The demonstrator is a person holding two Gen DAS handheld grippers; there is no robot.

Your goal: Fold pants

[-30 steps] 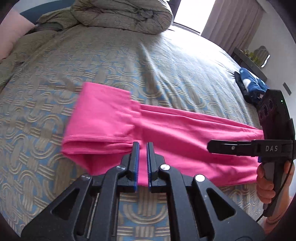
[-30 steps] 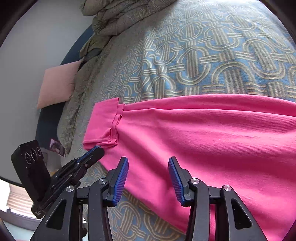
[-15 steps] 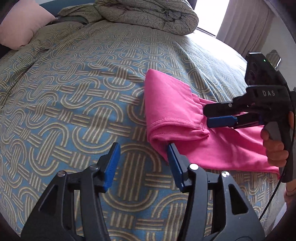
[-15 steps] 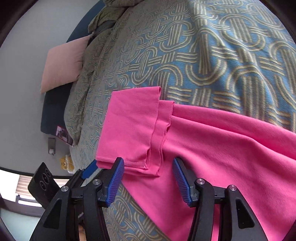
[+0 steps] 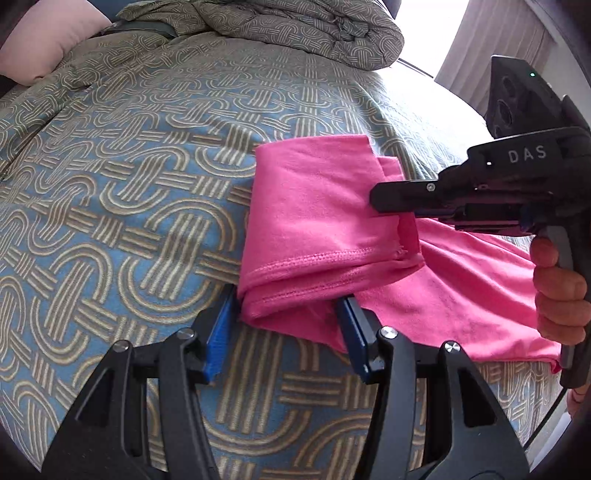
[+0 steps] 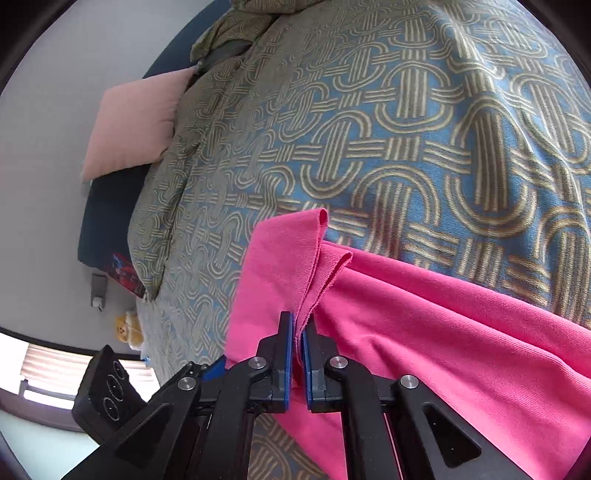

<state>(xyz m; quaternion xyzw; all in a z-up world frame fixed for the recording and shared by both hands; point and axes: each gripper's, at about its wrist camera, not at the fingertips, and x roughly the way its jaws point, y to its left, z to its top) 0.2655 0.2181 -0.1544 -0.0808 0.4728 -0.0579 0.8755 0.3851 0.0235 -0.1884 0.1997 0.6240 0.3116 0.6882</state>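
Bright pink pants [image 5: 314, 206] lie folded on the patterned bedspread [image 5: 129, 184], with a stitched hem along the near side. My left gripper [image 5: 286, 332] is open. Its blue pads stand on either side of the near corner of the folded end and do not squeeze it. From the right, my right gripper [image 5: 384, 206] comes in level, held by a hand [image 5: 561, 288]. In the right wrist view that gripper [image 6: 298, 332] is shut on the pants' [image 6: 443, 332] doubled hem edge, which stands up in a pinched ridge.
A bunched duvet [image 5: 295, 26] lies at the far end of the bed, with a pink pillow [image 5: 48, 40] at the far left. Curtains [image 5: 498, 37] hang at a bright window behind the right gripper. Bedspread stretches wide to the left of the pants.
My left gripper let go of the cloth, opened and shifted to the folded end's near corner. My right gripper slid along to the hem and shut on it.
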